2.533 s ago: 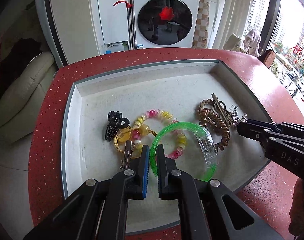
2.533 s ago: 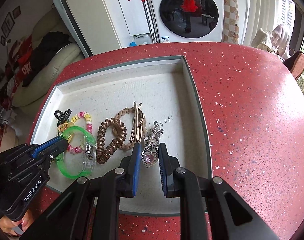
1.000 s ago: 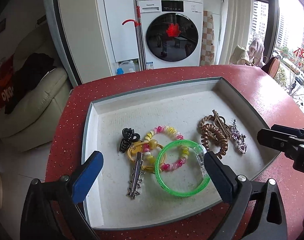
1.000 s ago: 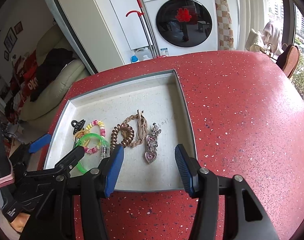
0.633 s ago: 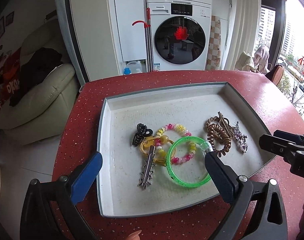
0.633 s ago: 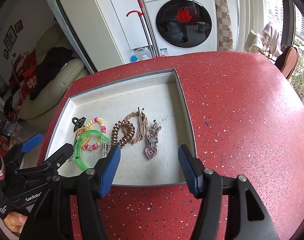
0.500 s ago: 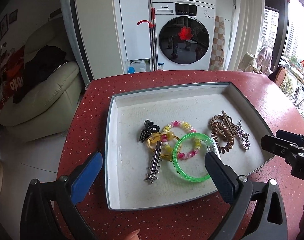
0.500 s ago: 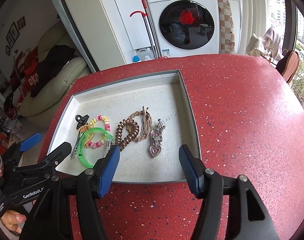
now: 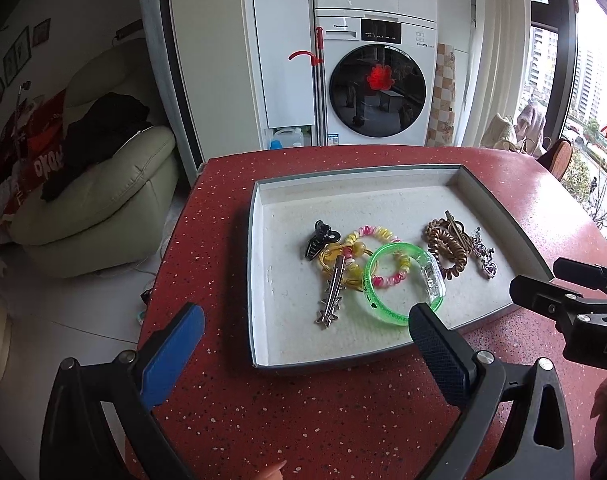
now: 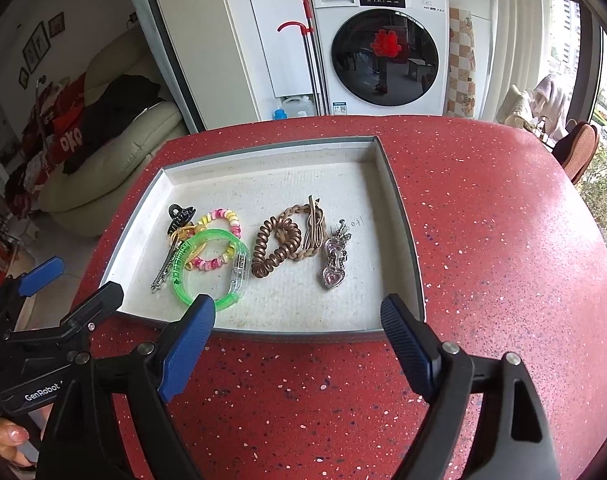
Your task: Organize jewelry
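Both grippers spread wide over the red table, nothing gripped.
Left gripper (image 9: 303, 334) is released and empty; right gripper (image 10: 297, 330) jaws are opening, nothing between them. Tray (image 10: 399, 216) sits just beyond both sets of fingertips, holding the green bangle (image 10: 183, 276) nearest the right gripper's left finger, bead bracelet (image 10: 233, 224), brown coil tie (image 10: 273, 250) and heart pendant (image 10: 333, 274).

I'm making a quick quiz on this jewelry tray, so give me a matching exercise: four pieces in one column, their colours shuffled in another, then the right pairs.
Things:
1. bangle
2. claw clip
3. coil hair tie
4. heart pendant

Colours:
A. black
B. silver and pink
C. translucent green
D. bronze brown

Pairs: 1-C, 2-A, 3-D, 4-B
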`<state>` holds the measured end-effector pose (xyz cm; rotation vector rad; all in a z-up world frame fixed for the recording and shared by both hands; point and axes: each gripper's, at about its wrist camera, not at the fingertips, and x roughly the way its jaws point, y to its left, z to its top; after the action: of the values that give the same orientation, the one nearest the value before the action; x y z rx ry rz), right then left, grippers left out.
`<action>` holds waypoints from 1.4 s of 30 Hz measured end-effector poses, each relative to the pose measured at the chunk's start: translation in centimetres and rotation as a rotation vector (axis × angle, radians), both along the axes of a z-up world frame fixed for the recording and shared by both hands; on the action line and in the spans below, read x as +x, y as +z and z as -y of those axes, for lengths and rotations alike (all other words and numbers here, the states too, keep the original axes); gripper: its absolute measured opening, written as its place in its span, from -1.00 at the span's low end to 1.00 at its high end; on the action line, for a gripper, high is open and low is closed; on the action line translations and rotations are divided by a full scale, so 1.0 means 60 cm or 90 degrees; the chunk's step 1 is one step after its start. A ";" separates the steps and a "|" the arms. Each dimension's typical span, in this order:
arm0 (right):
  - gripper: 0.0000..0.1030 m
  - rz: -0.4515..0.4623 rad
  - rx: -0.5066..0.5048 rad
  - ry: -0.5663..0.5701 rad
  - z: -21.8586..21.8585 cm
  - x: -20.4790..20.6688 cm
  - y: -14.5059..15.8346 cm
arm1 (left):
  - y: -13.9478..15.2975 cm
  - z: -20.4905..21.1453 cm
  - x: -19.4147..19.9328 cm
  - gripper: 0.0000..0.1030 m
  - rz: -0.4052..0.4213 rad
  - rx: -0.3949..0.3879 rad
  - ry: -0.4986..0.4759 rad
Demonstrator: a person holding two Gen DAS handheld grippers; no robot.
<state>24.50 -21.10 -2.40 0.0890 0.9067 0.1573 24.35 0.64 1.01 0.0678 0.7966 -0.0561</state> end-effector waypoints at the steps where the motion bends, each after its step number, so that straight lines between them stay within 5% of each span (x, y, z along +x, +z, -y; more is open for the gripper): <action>1: 0.70 0.001 0.003 0.000 0.000 -0.003 -0.001 | 0.001 -0.003 -0.004 1.00 0.002 -0.004 0.004; 3: 0.71 0.002 0.005 0.001 -0.001 -0.010 -0.002 | 0.003 -0.008 -0.012 1.00 0.004 -0.018 0.009; 6: 1.00 0.024 0.006 -0.005 -0.002 -0.023 0.001 | 0.006 -0.010 -0.023 1.00 0.007 -0.024 0.011; 22: 1.00 0.098 -0.009 -0.026 -0.003 -0.102 0.003 | 0.013 0.005 -0.113 1.00 0.067 -0.004 0.021; 42: 1.00 0.139 -0.040 -0.052 0.007 -0.167 -0.002 | -0.001 0.018 -0.166 1.00 0.075 0.002 0.022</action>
<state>14.47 -21.54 -2.51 0.0488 0.6887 0.0601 14.36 -0.45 0.96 0.0591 0.6802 -0.0181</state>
